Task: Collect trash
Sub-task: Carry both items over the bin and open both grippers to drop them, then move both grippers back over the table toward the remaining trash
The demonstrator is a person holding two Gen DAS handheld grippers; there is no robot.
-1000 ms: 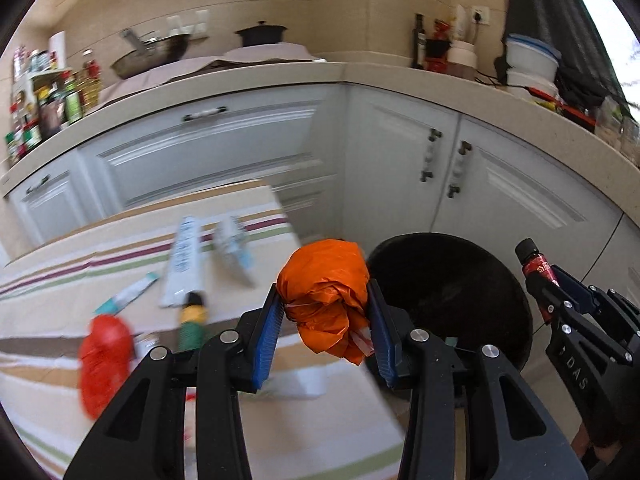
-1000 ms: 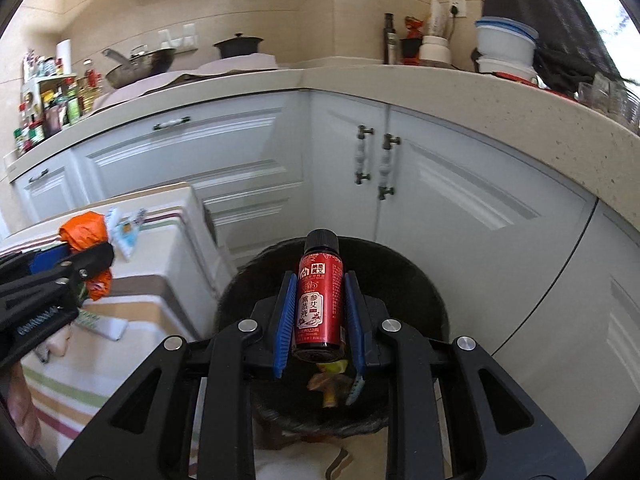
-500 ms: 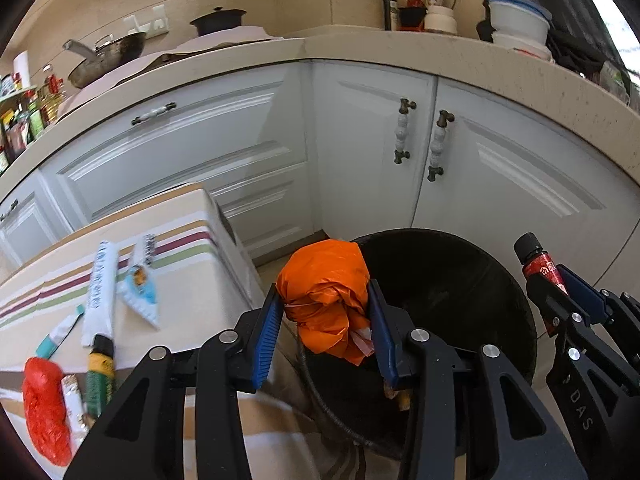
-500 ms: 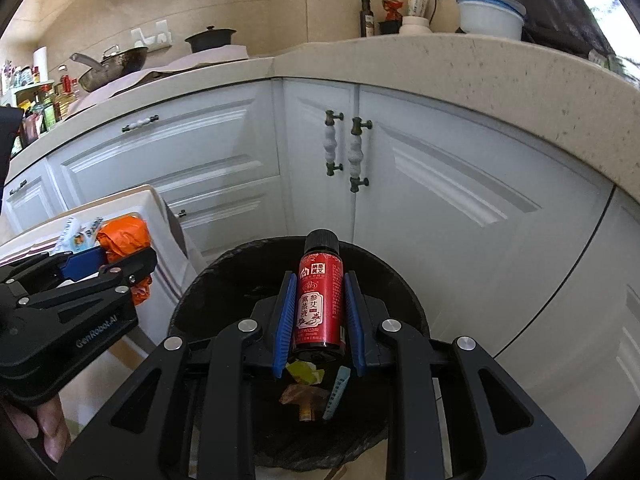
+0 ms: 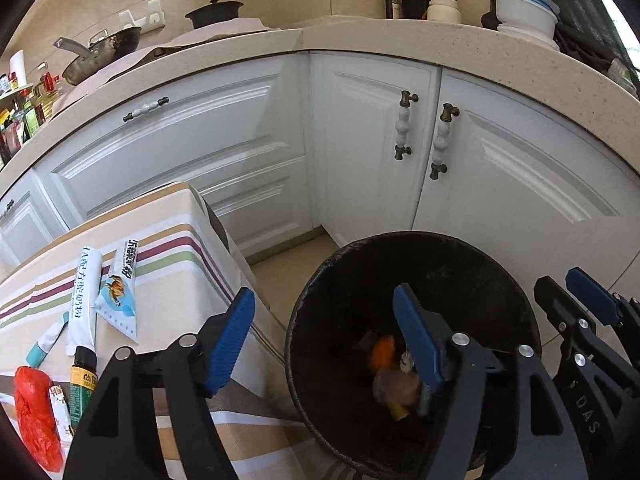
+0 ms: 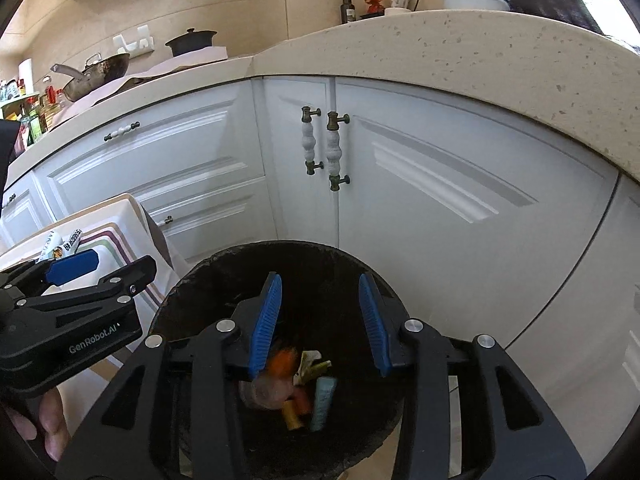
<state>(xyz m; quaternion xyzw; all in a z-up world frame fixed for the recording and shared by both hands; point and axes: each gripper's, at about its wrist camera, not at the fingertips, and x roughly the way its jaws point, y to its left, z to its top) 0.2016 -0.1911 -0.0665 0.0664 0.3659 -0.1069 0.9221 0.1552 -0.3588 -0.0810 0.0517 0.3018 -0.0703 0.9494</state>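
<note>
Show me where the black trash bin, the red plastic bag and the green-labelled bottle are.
black trash bin (image 5: 320, 280): left wrist view, near rim.
red plastic bag (image 5: 34, 420): left wrist view, crumpled middle.
green-labelled bottle (image 5: 83, 380): left wrist view, label.

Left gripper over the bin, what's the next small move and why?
Probably swing the left gripper back over the striped table toward the red wrapper. Both it and the right gripper are open and empty above the bin, and trash is on the table.
</note>
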